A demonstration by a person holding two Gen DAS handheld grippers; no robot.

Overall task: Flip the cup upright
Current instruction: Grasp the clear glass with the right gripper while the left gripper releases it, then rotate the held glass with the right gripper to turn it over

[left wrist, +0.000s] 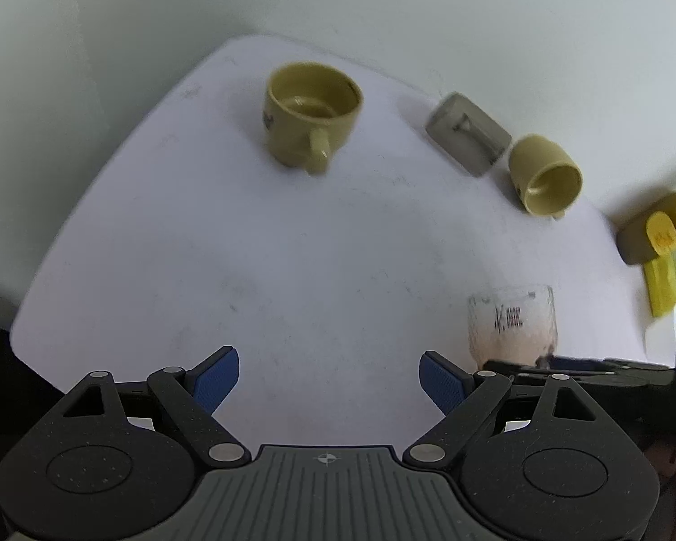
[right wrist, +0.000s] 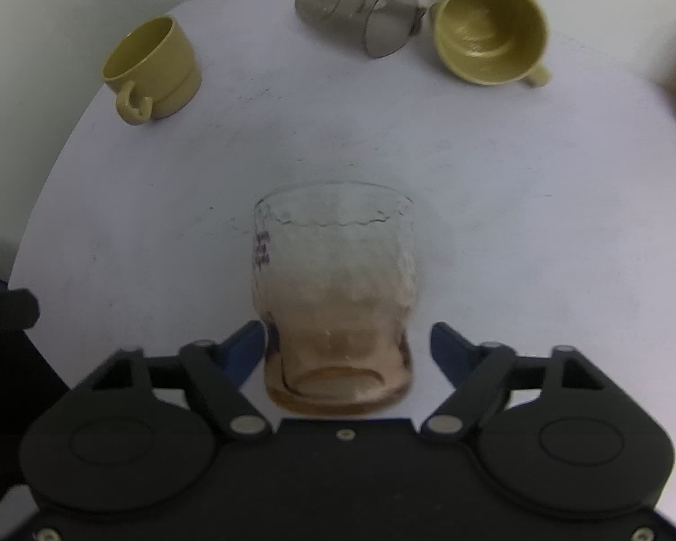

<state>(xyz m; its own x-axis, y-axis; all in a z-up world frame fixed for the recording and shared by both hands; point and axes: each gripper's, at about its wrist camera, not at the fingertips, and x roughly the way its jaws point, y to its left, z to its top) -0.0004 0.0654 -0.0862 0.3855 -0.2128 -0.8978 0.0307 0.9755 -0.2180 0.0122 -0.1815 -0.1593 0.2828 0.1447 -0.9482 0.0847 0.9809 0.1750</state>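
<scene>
Nearest us, our right gripper (right wrist: 347, 347) stands spread around the base of the glass cup (right wrist: 335, 297), at six o'clock on the white table (right wrist: 518, 225), its pads apparently not pressing, likely a release. The cup stands upright, mouth up, long axis vertical. Our left gripper (left wrist: 329, 378) hangs open, empty.
</scene>
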